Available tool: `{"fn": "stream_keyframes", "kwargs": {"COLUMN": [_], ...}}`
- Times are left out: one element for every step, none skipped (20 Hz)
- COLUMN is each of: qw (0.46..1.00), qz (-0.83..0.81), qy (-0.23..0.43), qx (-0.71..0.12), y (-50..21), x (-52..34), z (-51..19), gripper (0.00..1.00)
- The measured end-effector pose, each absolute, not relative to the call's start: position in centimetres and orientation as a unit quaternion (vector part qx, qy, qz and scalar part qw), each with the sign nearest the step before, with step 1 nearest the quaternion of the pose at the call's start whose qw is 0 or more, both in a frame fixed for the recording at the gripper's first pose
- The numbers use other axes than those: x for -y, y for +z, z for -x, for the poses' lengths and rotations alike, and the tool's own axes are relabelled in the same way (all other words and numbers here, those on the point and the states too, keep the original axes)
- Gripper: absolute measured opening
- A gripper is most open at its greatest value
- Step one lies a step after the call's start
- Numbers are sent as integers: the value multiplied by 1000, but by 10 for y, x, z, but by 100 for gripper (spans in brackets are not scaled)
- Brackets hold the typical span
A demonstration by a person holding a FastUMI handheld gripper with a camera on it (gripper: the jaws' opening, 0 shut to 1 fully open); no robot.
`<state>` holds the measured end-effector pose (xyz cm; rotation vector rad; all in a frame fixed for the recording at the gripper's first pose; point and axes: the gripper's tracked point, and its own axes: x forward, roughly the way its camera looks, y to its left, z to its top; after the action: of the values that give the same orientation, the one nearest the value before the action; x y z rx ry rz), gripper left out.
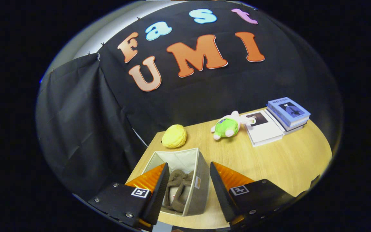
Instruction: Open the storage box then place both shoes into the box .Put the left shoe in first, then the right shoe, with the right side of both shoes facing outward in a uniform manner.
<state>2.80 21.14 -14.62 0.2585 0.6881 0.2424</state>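
Tongs [187, 190] hang open and empty above the storage box [180, 161], brown shoes [177, 190] lying inside between the fingers.

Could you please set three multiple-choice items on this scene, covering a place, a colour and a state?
1. Where is the storage box?
A. on the books
B. between and just ahead of the fingers of the hand-held gripper
C. beyond the green plush toy

2. What colour is the round plush beyond the box?
A. yellow
B. blue
C. red

3. How does the box stand?
A. closed by a lid
B. open and holding nothing
C. open, with brown shoes inside

Answers: 1 B, the box sits in the gap of the open fingers. 2 A, it is plainly yellow. 3 C, the top is open and brown shoes lie within; their number is hard to tell.
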Motion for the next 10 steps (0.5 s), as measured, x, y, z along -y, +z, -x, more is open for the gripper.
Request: {"fn": "stream_keyframes", "kwargs": {"qw": [933,941,947,953,958,962,966,970,973,976], "qz": [-117,-107,-99,-94,-93,-90,-84,-76,-67,-57], "qy": [118,118,119,121,124,126,125,123,122,125], "qx": [-318,-299,-280,-260,-241,-226,-211,-197,-183,-171], "y": [-138,-129,-120,-109,-100,-92,-85,-75,-68,-61], "x": [-202,-191,-181,-172,-165,-155,-145,-134,-124,-116], "z": [-28,-26,-24,-21,-18,-14,-12,-8,-5,-2], "gripper": [79,79,81,81,81,81,81,81,81,81]}}
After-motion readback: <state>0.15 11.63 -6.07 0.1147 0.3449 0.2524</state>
